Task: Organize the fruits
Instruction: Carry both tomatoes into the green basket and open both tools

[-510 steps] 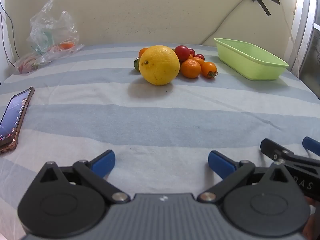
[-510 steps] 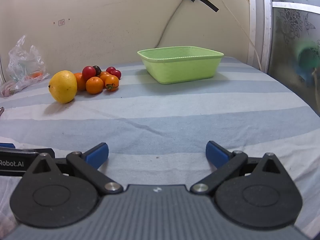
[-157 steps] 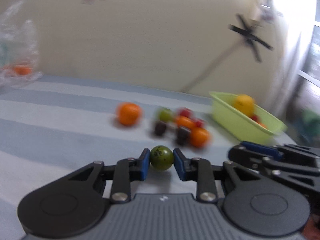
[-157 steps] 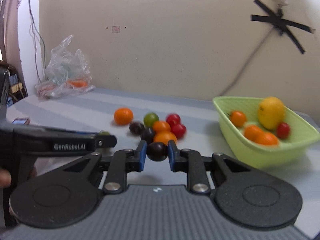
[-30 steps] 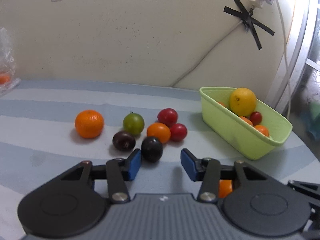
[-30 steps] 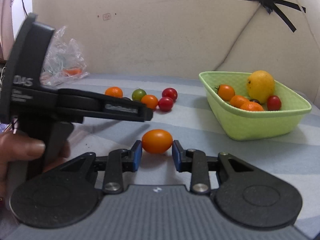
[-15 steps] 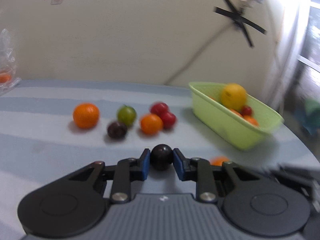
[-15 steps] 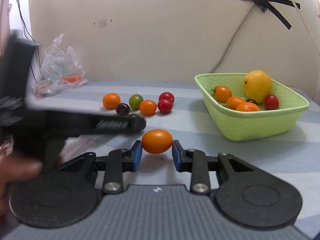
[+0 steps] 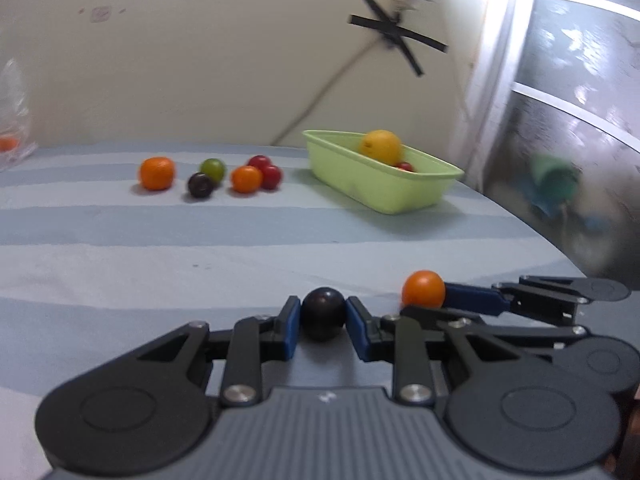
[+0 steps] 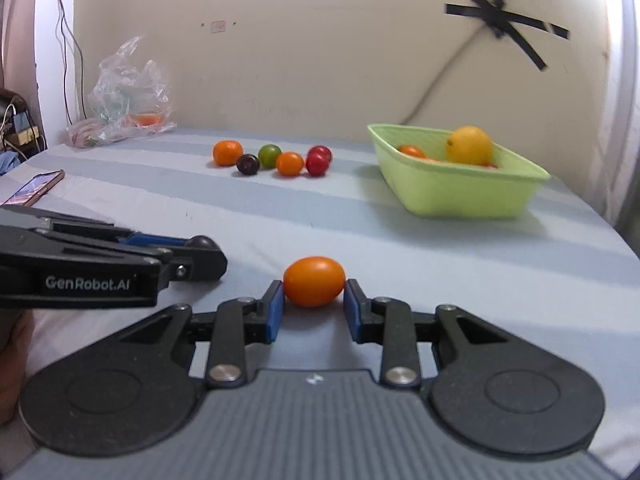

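From the left wrist we record the left hand-held gripper [image 9: 323, 320] clamped on one dark round fruit [image 9: 323, 319], above the near part of the striped desk [image 9: 120, 248]. Six loose fruits lie toward the far edge: two orange, one green, one dark, two red. One green tub [image 9: 384, 184] toward the far right corner holds one lemon [image 9: 380, 147].

From the right wrist we record the right hand-held gripper [image 10: 314, 300] clamped on one orange tomato [image 10: 314, 281]. We also count one phone [image 10: 34, 187] and one plastic bag [image 10: 124, 96] at the left edge.
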The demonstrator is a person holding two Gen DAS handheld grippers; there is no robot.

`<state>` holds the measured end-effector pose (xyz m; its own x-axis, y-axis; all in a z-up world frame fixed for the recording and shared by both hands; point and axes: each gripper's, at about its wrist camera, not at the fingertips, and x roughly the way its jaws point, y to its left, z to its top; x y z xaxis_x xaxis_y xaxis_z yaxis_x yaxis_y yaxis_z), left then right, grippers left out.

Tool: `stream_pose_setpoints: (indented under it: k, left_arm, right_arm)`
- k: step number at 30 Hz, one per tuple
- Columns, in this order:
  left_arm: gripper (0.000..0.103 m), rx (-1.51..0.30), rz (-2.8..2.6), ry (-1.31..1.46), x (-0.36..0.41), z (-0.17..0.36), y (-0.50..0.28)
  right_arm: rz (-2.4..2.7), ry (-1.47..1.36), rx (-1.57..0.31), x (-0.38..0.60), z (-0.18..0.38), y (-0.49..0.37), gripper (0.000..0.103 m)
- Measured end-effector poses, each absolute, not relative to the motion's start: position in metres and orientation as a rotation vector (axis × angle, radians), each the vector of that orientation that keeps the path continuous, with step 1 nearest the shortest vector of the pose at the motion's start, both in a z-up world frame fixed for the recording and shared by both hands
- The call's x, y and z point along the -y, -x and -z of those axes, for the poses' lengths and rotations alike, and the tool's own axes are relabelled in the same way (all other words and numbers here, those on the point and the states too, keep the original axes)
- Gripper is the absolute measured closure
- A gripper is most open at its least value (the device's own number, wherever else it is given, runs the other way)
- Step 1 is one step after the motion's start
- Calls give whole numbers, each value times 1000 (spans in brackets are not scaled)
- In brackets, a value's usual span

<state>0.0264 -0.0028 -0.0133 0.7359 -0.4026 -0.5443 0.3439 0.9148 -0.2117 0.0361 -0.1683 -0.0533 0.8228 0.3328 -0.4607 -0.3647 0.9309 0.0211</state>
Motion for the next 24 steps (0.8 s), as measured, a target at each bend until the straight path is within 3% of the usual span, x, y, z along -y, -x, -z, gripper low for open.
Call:
stream_pose_setpoints:
  k: [11, 17, 24]
  left_arm:
    - [78, -641, 518, 175, 36, -11, -70]
    - [78, -583, 540, 182, 75, -43, -140]
    - [78, -662, 479, 208, 113, -28, -211]
  right_arm:
    - [-250, 6, -386, 203, 39, -37, 69]
    - [-151, -50, -295, 254, 14, -93, 68]
    - [-122, -86, -328, 276, 21, -163, 68]
